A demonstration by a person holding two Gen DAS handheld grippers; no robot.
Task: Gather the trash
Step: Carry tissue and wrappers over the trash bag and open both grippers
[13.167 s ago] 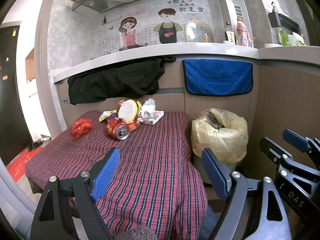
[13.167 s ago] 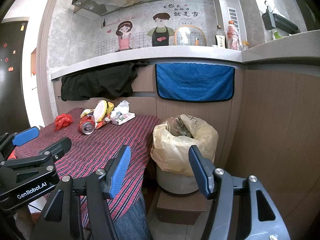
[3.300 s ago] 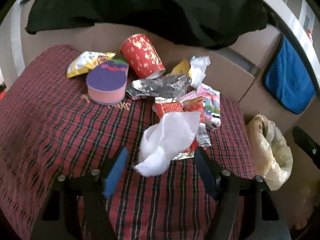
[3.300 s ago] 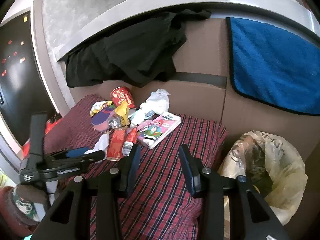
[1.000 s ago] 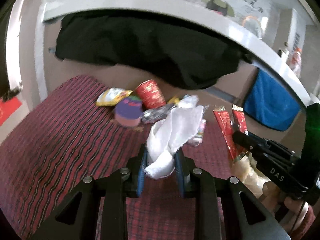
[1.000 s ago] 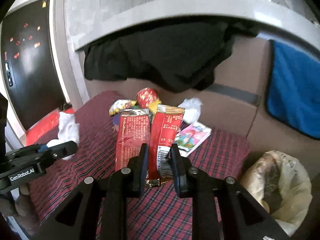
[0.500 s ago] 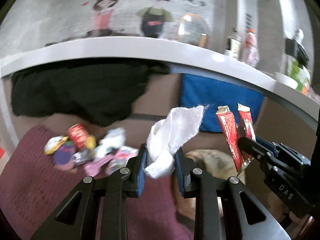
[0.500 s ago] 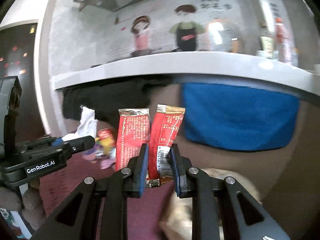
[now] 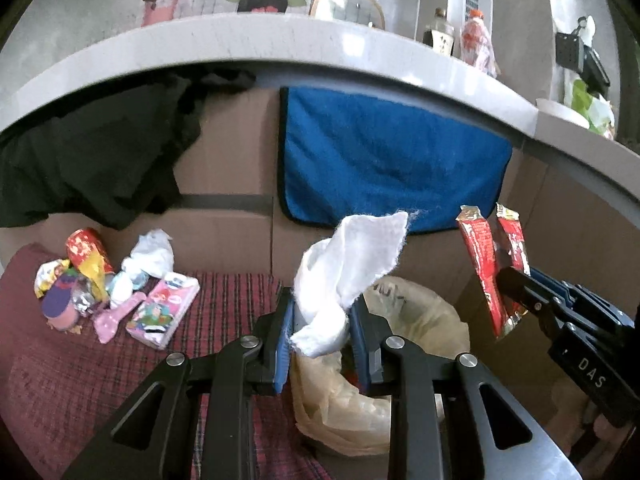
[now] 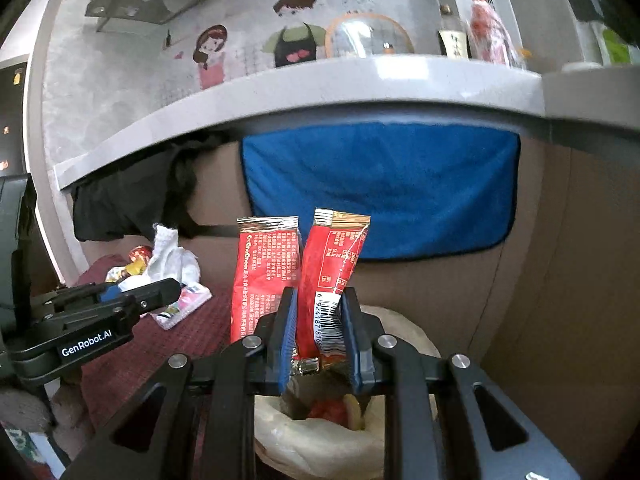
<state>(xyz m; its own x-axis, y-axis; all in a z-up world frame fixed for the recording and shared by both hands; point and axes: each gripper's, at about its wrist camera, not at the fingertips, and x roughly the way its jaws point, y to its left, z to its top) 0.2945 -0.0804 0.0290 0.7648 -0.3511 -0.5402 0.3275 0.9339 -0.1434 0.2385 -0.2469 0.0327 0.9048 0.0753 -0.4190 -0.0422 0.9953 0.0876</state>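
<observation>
My left gripper point(image 9: 322, 340) is shut on a crumpled white tissue point(image 9: 348, 268) and holds it above the near left rim of the trash bin lined with a yellow bag point(image 9: 424, 320). My right gripper point(image 10: 318, 340) is shut on two red snack wrappers point(image 10: 304, 272) right above the open bin point(image 10: 320, 440). The wrappers also show in the left wrist view point(image 9: 486, 264). The left gripper with the tissue point(image 10: 166, 256) shows at the left of the right wrist view.
More trash lies on the plaid-covered table point(image 9: 100, 360): a red cup point(image 9: 82, 246), a pink packet point(image 9: 164, 310), a purple lid point(image 9: 58, 304), a white bag point(image 9: 150, 256). A blue towel point(image 9: 392, 164) and black cloth point(image 9: 88, 164) hang from the counter behind.
Both grippers have swung right from the table to the bin, carrying the tissue and the wrappers. The bin now sits directly below them.
</observation>
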